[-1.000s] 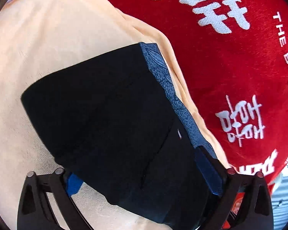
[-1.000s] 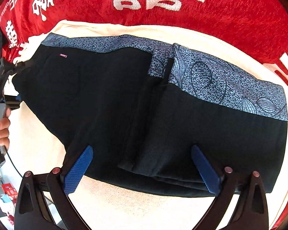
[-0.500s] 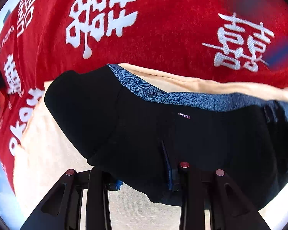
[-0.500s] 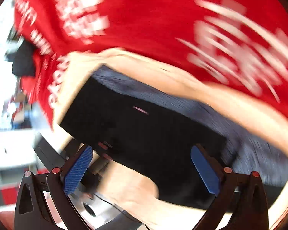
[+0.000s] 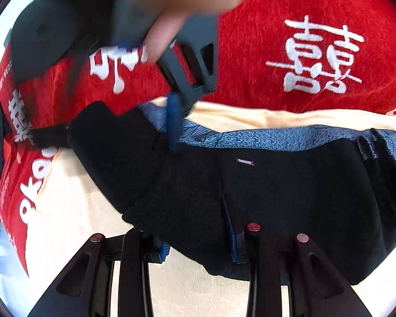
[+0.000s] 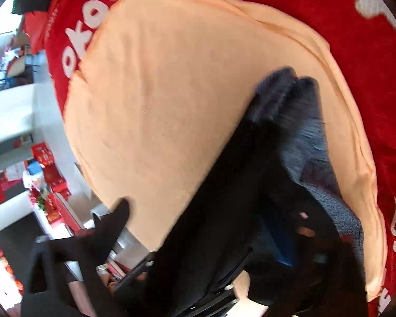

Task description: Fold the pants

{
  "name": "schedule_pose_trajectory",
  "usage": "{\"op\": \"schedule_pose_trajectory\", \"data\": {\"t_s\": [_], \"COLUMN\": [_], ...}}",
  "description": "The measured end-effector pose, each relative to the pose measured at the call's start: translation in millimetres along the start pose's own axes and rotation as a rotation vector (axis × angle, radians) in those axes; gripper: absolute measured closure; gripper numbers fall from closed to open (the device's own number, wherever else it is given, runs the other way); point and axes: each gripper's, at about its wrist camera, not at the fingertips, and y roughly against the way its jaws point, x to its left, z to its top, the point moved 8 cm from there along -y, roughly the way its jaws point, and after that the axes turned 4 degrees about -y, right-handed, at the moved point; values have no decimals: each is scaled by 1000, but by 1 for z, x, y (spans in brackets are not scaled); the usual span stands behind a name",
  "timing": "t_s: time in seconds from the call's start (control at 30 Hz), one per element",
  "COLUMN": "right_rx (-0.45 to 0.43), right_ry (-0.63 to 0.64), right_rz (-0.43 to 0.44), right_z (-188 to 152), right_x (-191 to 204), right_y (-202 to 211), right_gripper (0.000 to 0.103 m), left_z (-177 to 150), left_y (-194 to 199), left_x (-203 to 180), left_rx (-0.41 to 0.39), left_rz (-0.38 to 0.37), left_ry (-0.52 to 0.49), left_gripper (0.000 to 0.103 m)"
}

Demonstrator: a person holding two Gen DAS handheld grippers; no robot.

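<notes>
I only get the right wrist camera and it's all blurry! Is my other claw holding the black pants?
Observer: Yes. In the left wrist view, the left claw is shut on the near edge of the pants.
Operator: So where does my right claw touch them?
Observer: The right claw is at the far left corner. One blue pad rests on the patterned waistband. Its jaws are closing with cloth between them.
Operator: Is there a label anywhere?
Observer: Yes, a small tag reading FASHION sits just below the waistband.
</notes>
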Motion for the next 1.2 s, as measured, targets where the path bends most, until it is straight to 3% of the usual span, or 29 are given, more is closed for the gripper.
{"op": "schedule_pose_trajectory", "data": {"t_s": [0.03, 0.13, 0.33, 0.5, 0.67, 0.9, 1.03, 1.1, 1.2], "right_rx": [-14, -106, -320, -514, -694, -789, -779, -764, -746], "right_ry": [-11, -57, -124, -192, -283, -467, -571, -599, -619], "right_rz": [-6, 106, 313, 466, 609, 677, 668, 640, 622], "right_z": [-3, -18, -80, -162, -256, -353, -376, -373, -369], "right_x": [-7, -25, -61, -116, -181, -289, -343, -352, -364], "right_y": [4, 31, 96, 147, 167, 129, 80, 57, 27], "right_gripper": [75, 81, 82, 81, 81, 80, 80, 80, 80], "left_z": [-1, 9, 43, 63, 70, 47, 29, 17, 8], "left_y": [1, 21, 77, 123, 156, 146, 122, 107, 98], "left_x": [1, -10, -57, -122, -208, -333, -376, -389, -392], "left_rx": [4, -53, -152, -208, -241, -200, -127, -84, -45], "left_rz": [-11, -27, -88, -150, -213, -263, -265, -244, -222], "left_ry": [14, -39, -129, -249, -379, -582, -631, -653, -676], "left_gripper": [68, 68, 68, 68, 68, 68, 68, 68, 49]}}
